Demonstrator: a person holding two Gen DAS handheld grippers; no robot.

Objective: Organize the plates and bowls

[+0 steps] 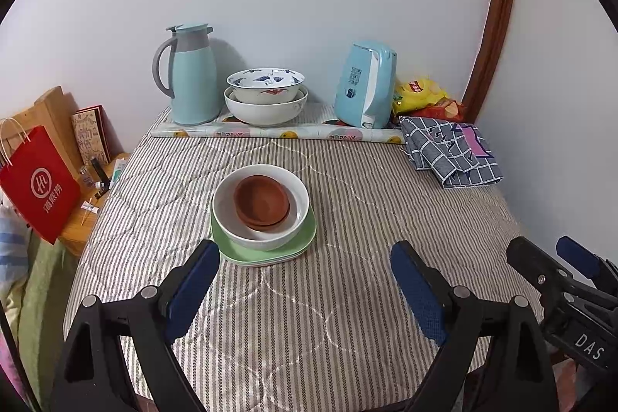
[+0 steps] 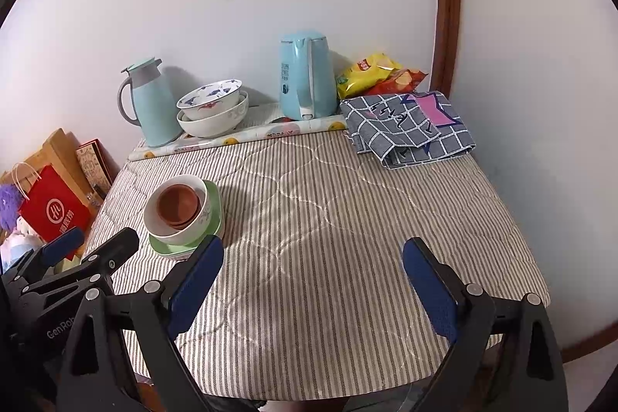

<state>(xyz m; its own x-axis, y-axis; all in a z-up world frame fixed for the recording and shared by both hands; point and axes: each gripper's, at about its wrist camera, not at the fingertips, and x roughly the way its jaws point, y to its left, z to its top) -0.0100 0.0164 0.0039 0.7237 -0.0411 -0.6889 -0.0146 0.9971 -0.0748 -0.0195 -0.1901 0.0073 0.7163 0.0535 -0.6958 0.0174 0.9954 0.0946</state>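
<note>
Brown bowls [image 1: 262,202] sit nested inside a white bowl [image 1: 228,219], which rests on stacked green plates [image 1: 305,238] in the middle of the striped table. The same stack shows at the left of the right wrist view [image 2: 181,211]. A blue-patterned bowl [image 1: 265,83] sits inside a larger white bowl [image 1: 266,112] at the back by the wall. My left gripper [image 1: 305,269] is open and empty, just in front of the stack. My right gripper [image 2: 313,269] is open and empty, to the right of the stack over bare cloth.
A teal thermos jug [image 1: 189,76] and a blue kettle [image 1: 365,83] stand at the back on a rolled mat [image 1: 278,133]. A checked cloth [image 1: 452,153] and snack bags [image 1: 421,95] lie back right. A red bag [image 1: 38,184] stands beside the table's left edge.
</note>
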